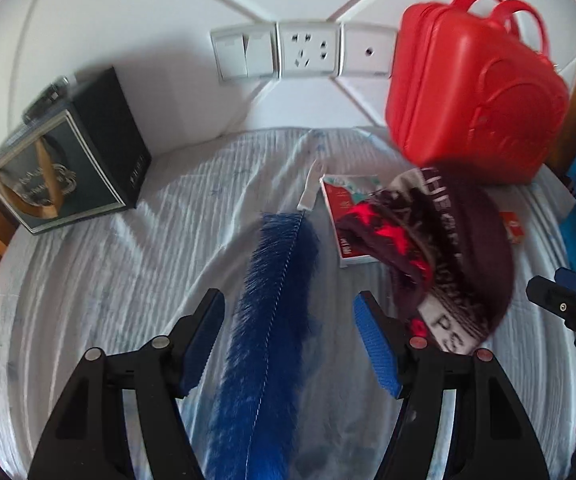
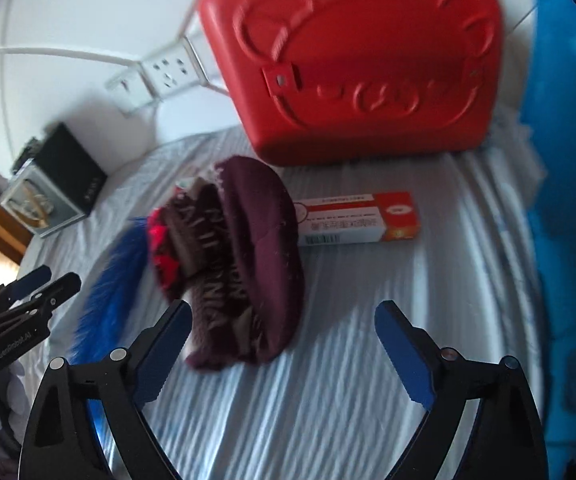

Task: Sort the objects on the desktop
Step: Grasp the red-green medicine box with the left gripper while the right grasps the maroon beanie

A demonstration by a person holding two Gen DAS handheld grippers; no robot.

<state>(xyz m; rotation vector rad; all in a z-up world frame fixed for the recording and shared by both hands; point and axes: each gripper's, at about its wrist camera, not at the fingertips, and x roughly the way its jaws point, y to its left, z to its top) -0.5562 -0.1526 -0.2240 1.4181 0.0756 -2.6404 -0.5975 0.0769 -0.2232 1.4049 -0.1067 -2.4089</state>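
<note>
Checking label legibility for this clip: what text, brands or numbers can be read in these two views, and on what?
"GenRobot.AI": on the left gripper, seen in the right wrist view.
"PS": partial letters on the knit hat; the rest is blurred.
Red and white carton: print too small to read.
Dark box: gold lettering too blurred.
Red case: embossed script, unreadable.

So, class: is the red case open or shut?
Shut: the red case stands upright, its halves together and clasp across the seam.

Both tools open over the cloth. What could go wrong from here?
1. The left tool straddles the blue feather; closing may crush its soft barbs.
2. The knit hat overlaps the red-and-white box; lifting the hat with the right tool could drag the box.
</note>
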